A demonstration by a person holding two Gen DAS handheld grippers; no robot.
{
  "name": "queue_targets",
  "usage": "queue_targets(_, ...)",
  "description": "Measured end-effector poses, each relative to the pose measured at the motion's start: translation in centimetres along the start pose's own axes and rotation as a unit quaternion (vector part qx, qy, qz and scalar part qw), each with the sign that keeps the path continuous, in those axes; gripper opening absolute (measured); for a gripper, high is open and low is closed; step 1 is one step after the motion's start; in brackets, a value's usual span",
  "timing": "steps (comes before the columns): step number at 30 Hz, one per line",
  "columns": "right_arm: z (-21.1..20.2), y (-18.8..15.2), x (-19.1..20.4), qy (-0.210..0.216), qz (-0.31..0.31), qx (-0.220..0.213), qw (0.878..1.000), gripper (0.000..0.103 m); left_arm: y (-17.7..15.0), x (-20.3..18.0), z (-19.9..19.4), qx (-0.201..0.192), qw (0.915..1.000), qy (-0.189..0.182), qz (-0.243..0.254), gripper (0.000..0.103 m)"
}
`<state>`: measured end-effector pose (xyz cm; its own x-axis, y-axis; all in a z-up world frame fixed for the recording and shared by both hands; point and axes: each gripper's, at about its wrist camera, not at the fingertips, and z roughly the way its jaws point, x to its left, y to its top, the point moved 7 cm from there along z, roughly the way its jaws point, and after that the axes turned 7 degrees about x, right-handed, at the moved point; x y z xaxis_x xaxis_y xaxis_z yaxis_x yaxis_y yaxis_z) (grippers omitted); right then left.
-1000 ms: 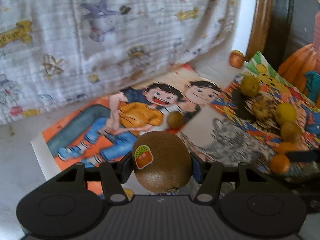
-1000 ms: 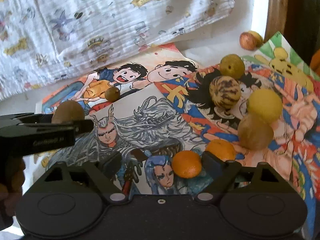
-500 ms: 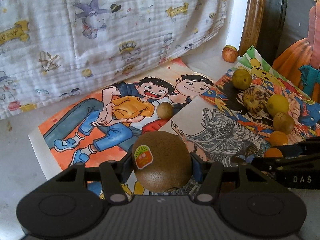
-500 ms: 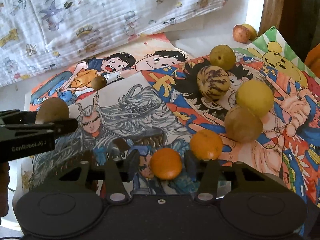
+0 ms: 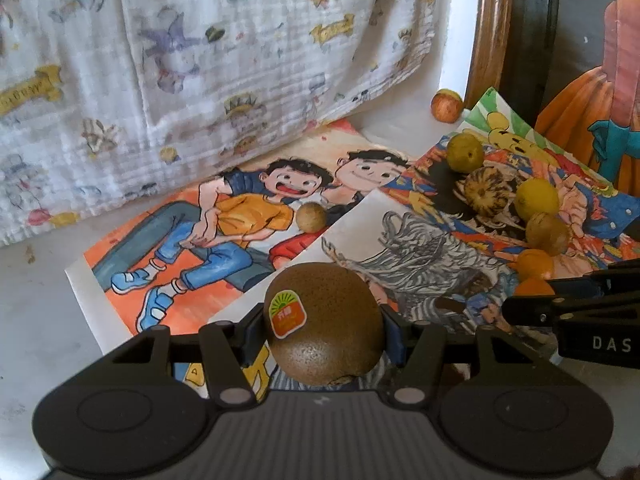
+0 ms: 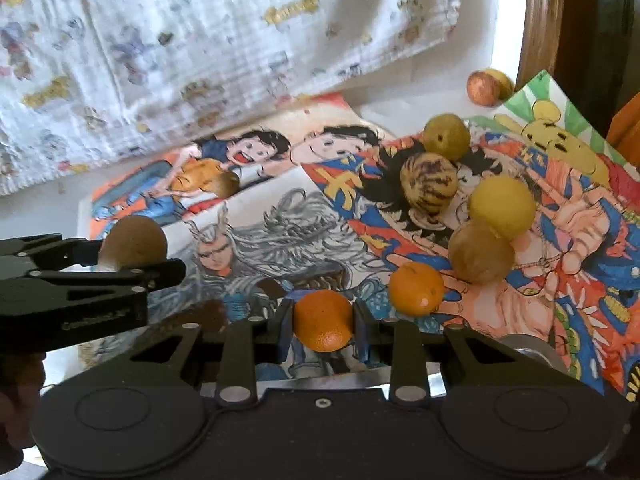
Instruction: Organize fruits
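My left gripper (image 5: 324,330) is shut on a brown kiwi (image 5: 324,322) with an orange-green sticker, held above the cartoon posters. In the right wrist view that kiwi (image 6: 134,242) shows at the left in the left gripper (image 6: 120,256). My right gripper (image 6: 323,322) is shut on a small orange (image 6: 323,320). A second orange (image 6: 416,288) lies just right of it. Behind that lie a tan round fruit (image 6: 480,252), a yellow fruit (image 6: 502,206), a striped fruit (image 6: 429,182) and a greenish fruit (image 6: 446,136).
A small brown fruit (image 5: 312,218) sits on the poster of two boys (image 5: 224,216). A reddish fruit (image 5: 446,106) lies by the wooden frame (image 5: 486,28) at the back right. A patterned white cloth (image 5: 200,60) hangs behind. Bare grey floor (image 5: 36,300) lies left.
The right gripper's fingers have closed from wide apart onto the small orange. The left gripper, still holding the kiwi, has drawn back a little from the posters.
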<state>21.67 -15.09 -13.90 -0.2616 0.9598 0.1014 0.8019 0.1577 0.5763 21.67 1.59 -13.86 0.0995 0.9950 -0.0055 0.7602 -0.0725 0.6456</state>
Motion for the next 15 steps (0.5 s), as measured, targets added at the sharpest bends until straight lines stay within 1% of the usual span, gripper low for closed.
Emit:
queue_targets(4,-2.7,-0.1,0.1,0.003,0.002,-0.025,1.0,0.033,0.2,-0.7,-2.0,-0.018,0.9998,0.003,0.005,0.063)
queue_targets(10,-7.9,-0.9,0.5,0.006,0.001,-0.069,0.998,0.033,0.2,-2.4,-6.1,-0.051,0.9986,0.003,0.014,0.063)
queue_targets(15,-13.3,-1.9,0.7,0.005,0.001,-0.108,0.994,0.033,-0.1,-4.2,-10.7,-0.083,0.9963,0.001,0.023,0.063)
